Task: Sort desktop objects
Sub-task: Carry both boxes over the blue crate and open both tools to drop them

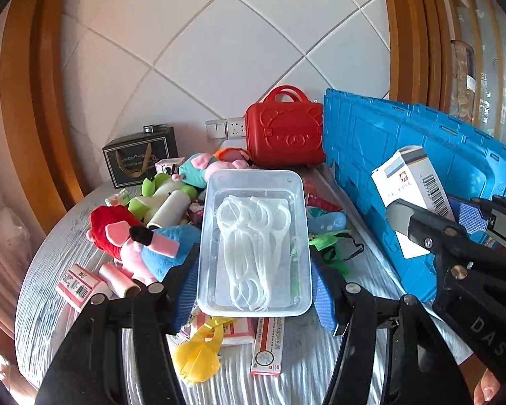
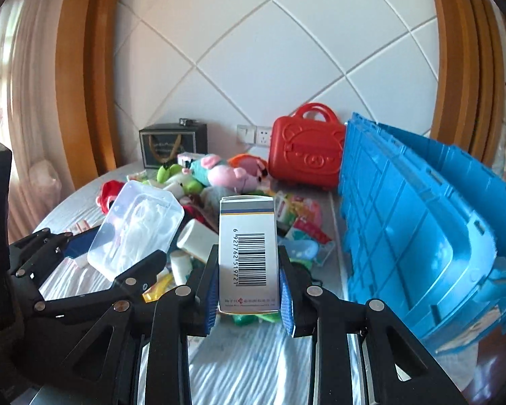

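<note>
Left wrist view shows the big blue crate (image 1: pixel 388 155) on the right and a pile of soft toys (image 1: pixel 145 236) and small packs on the table (image 1: pixel 50 270), so I think most of the sorting is left to do. Both grippers are full: the left gripper (image 1: pixel 254 280) squeezes a clear box of floss picks (image 1: pixel 254 236), and the right gripper (image 2: pixel 248 290) squeezes a white carton (image 2: pixel 248 253), both lifted above the table. Only the right wrist view shows the carton's barcode face and the crate's long side; the crate's inside shows in neither.
</note>
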### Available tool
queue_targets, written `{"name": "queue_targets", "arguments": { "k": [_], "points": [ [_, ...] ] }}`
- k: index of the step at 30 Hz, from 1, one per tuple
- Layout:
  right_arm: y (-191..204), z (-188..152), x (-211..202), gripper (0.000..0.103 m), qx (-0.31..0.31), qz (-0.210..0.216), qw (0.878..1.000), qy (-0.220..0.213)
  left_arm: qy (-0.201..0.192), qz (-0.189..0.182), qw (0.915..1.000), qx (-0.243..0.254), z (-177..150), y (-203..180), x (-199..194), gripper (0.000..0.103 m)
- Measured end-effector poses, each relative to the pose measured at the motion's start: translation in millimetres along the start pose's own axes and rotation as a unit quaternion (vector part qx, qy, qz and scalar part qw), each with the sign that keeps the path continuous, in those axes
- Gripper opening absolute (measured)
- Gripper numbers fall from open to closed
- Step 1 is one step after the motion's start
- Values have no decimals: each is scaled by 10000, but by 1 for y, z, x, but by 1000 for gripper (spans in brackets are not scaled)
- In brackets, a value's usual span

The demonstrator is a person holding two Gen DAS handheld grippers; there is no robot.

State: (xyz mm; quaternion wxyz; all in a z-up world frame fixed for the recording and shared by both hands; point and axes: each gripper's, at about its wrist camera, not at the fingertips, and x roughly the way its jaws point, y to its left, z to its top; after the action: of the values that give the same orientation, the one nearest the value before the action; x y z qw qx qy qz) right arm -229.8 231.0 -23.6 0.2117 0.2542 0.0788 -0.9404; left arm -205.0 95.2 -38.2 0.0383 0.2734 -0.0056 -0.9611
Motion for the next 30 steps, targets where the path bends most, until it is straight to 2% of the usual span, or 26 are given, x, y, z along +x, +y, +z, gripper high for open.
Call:
{"name": "queue_targets", "arguments": {
  "k": [4,8,13,15,17,18,21,24,26,27,30],
  "points": [
    [-8,18,-17,29,58,-209,9993,-299,-205,-228,9995,32,17,-11,-7,58],
    [-34,43,-42,29,121,-531,9968,-592,-436,-459,9980,37,52,-34,-12,58],
    [-98,87,-67,29,294,-821,9928,-824,-496,-951,9941,176,119,-91,-19,58],
    [-133,109,-74,29,283,-988,9907,-892,-392,-1308,9905,180,154,-121,-17,58],
    [-172,131,-76,29,213,-1126,9897,-855,-166,-1825,9831,41,191,-153,-7,58],
    [-194,141,-76,29,205,-1171,9897,-799,-59,-1931,9812,-10,209,-170,2,58],
    [-266,169,-63,29,198,-1331,9893,-561,133,-1783,9839,40,258,-231,31,58],
    [-337,184,-29,29,246,-1365,9902,-149,740,-1527,9855,86,288,-287,85,58],
    [-380,183,5,29,402,-1282,9905,282,1251,-1306,9834,165,289,-320,127,58],
    [-398,178,24,29,456,-1211,9902,531,1579,-1223,9796,209,284,-334,151,58],
    [-437,151,88,29,427,-1079,9831,1419,2537,-960,9619,337,253,-364,215,58]
  ]
}}
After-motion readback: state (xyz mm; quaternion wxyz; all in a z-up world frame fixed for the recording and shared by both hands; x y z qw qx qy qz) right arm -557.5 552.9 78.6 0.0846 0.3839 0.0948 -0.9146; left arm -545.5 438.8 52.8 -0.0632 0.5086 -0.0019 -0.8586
